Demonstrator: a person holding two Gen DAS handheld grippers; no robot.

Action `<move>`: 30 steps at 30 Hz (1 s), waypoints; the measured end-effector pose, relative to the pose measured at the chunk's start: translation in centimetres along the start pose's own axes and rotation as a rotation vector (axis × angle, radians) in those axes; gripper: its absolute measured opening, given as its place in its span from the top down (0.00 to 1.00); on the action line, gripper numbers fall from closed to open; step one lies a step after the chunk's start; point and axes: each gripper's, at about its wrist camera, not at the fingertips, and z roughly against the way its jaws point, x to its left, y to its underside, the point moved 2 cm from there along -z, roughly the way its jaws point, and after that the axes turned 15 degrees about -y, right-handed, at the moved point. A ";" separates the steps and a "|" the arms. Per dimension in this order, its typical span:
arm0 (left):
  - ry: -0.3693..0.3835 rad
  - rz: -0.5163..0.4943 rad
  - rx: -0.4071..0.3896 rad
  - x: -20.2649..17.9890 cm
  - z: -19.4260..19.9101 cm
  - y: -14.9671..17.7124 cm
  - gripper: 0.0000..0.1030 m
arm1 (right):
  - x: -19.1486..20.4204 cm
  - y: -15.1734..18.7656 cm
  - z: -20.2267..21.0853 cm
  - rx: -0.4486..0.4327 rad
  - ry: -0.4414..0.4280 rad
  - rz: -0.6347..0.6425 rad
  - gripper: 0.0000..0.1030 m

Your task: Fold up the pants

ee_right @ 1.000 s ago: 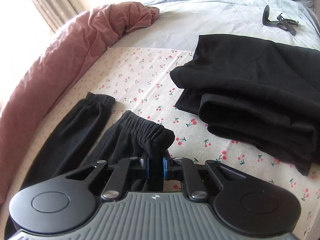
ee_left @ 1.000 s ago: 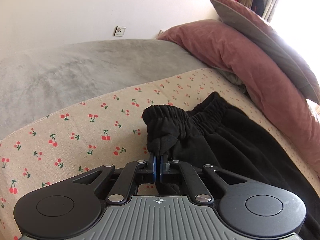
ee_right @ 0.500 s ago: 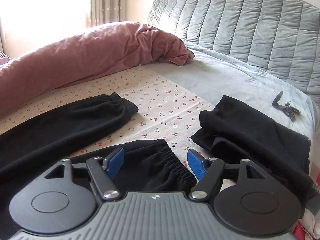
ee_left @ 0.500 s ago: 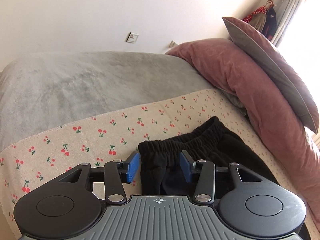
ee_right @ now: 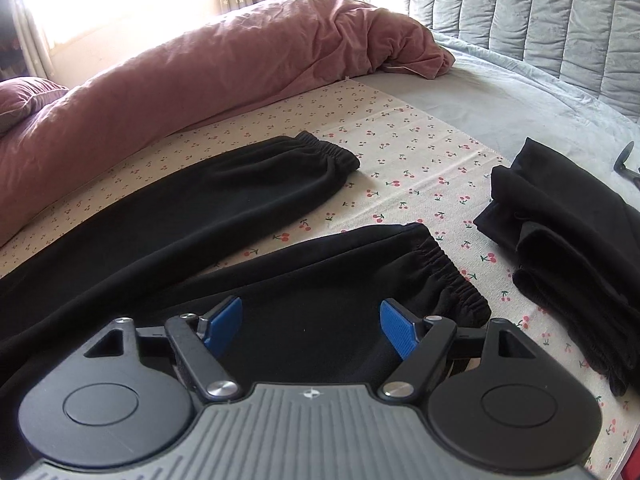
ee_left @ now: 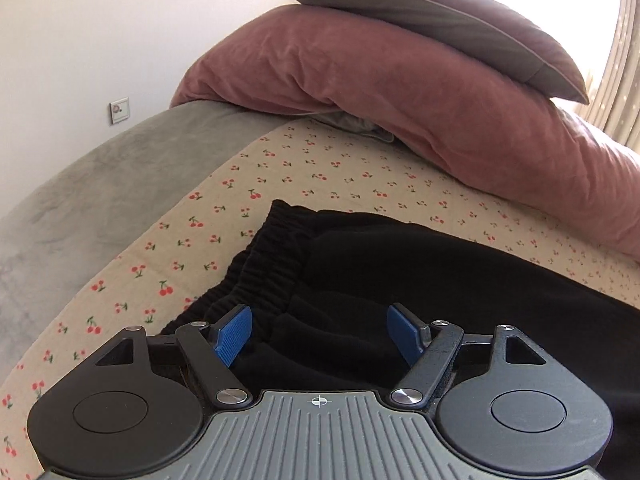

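Black pants [ee_left: 400,272] lie flat on a cherry-print sheet [ee_left: 224,216]. In the left wrist view their gathered waistband [ee_left: 272,264] sits just ahead of my left gripper [ee_left: 320,334], which is open and empty above the cloth. In the right wrist view the two legs spread apart: the far leg [ee_right: 224,200] ends in an elastic cuff [ee_right: 336,158], and the near leg's cuff [ee_right: 452,276] lies to the right of my right gripper [ee_right: 310,330], which is open and empty over the near leg.
A rolled pink duvet [ee_left: 420,92] with a grey pillow [ee_left: 420,12] on top borders the far side; it also shows in the right wrist view [ee_right: 192,64]. A folded pile of black clothes [ee_right: 568,240] lies at the right. A grey quilted headboard [ee_right: 520,4] stands beyond.
Both grippers opened and let go of the pants: the left released the waistband, the right released the near cuff. The cloth now lies flat and both grippers have drawn back over it.
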 end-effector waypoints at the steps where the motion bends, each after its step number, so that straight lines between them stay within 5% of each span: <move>1: -0.006 -0.014 0.004 -0.5 -1.0 -0.4 0.22 | 0.1 0.0 0.0 0.003 -0.002 -0.001 0.30; 5: -0.038 -0.064 0.035 -2.5 -5.6 -1.1 0.22 | 0.5 0.2 -0.5 0.024 -0.011 0.003 0.28; 9: -0.172 -0.176 0.000 -5.0 -8.1 0.0 0.29 | 1.1 0.6 -1.2 0.059 -0.031 0.001 0.28; 11: -0.249 -0.122 -0.021 -5.0 -8.4 0.1 0.58 | 1.4 0.8 -1.4 0.079 -0.052 -0.007 0.28; 13: -0.301 -0.098 -0.036 -4.9 -8.6 -0.3 0.73 | 1.7 0.6 -1.2 0.089 -0.097 -0.020 0.28; 20: -0.243 -0.079 -0.010 -3.7 -10.0 -1.8 0.79 | 2.2 -3.8 -1.2 0.034 -0.147 0.142 0.22; 24: -0.181 -0.116 0.001 -3.2 -9.2 -2.5 0.75 | -2.0 -7.9 -4.0 -0.034 0.020 0.181 0.16; 26: -0.119 -0.083 -0.007 -2.0 -8.2 -3.1 0.72 | -3.6 -9.5 -6.1 0.010 0.077 0.216 0.37; 30: -0.048 -0.046 -0.030 -1.2 -7.6 -4.6 0.69 | -4.5 -12.1 -10.1 0.026 0.010 0.298 0.41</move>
